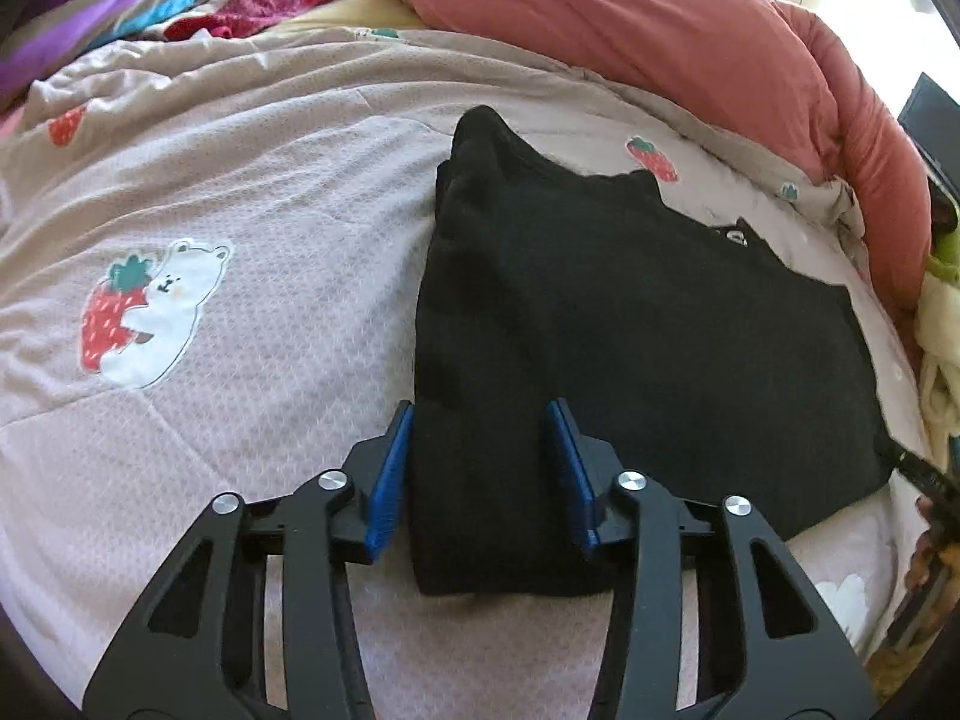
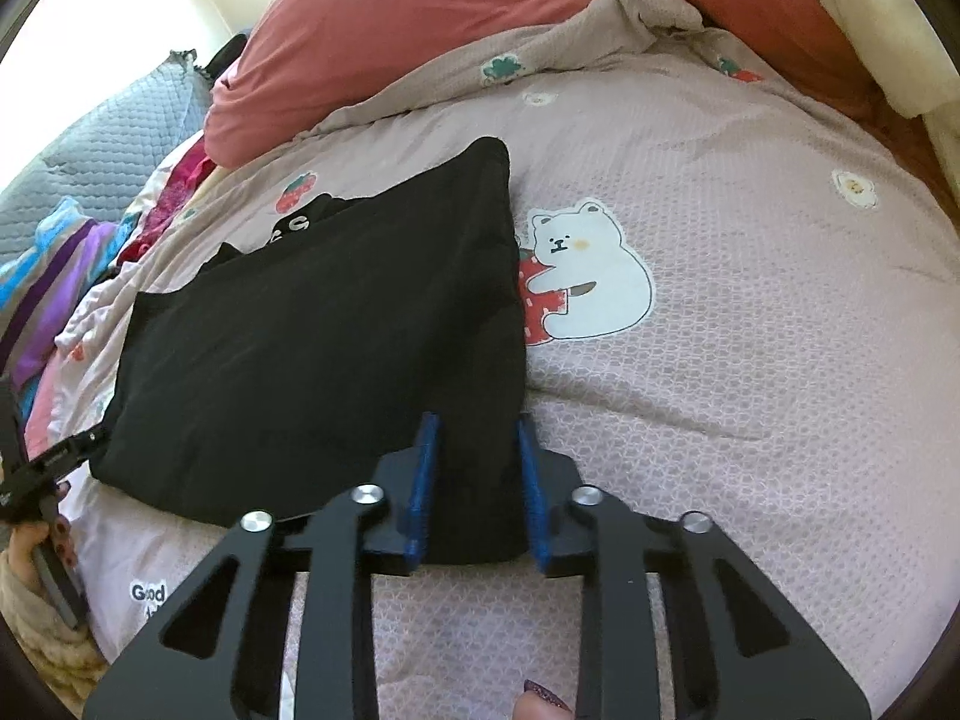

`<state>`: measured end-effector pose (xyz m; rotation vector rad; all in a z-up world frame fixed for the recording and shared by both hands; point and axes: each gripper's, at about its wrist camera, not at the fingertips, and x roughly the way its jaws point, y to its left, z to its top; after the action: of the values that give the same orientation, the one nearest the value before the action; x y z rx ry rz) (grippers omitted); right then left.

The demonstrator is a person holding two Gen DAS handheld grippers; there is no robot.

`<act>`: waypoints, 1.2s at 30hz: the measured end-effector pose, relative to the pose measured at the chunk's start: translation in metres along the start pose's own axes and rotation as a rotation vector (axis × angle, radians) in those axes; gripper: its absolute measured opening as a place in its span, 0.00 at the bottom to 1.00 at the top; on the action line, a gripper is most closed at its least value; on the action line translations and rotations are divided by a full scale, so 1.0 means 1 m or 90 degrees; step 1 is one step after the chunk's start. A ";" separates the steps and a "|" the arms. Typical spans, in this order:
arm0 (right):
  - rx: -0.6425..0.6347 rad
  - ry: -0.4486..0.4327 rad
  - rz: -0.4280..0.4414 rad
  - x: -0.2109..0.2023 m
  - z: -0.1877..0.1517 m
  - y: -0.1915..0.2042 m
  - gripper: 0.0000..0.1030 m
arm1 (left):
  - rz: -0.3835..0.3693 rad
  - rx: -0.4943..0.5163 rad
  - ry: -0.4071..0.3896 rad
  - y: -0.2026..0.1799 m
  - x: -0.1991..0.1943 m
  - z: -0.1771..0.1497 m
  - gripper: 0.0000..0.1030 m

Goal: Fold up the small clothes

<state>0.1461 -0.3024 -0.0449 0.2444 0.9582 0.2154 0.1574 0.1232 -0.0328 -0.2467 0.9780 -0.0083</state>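
Note:
A black garment (image 1: 630, 312) (image 2: 312, 348) lies folded and flat on a pinkish-grey bed cover (image 1: 270, 180) (image 2: 750, 360), its neck end pointing away. My left gripper (image 1: 482, 414) straddles the near left corner: the left blue pad sits at the folded edge, the right pad rests on the cloth, and a wide gap stays between them. My right gripper (image 2: 477, 423) stands over the near right corner with its blue pads much closer together and the black cloth filling the space between them.
A salmon-pink duvet (image 1: 660, 18) (image 2: 390, 18) is heaped along the far side. Striped colourful cloth (image 1: 90, 0) and a grey quilted pad (image 2: 102, 138) lie at the far left. A bear-and-strawberry print (image 2: 588, 264) sits beside the garment. A thumb (image 2: 543, 699) shows at the bottom.

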 end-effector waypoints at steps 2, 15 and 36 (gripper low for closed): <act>0.005 -0.003 -0.005 -0.002 -0.003 -0.001 0.24 | -0.002 -0.006 -0.002 0.002 -0.002 -0.006 0.34; -0.005 -0.016 -0.072 -0.006 -0.020 0.003 0.48 | -0.011 -0.023 -0.009 0.009 -0.013 -0.025 0.36; -0.030 -0.014 -0.090 -0.031 -0.035 0.020 0.76 | 0.000 -0.019 -0.029 0.011 -0.036 -0.034 0.69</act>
<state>0.0985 -0.2886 -0.0344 0.1350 0.9439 0.1056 0.1075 0.1313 -0.0236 -0.2726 0.9330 0.0120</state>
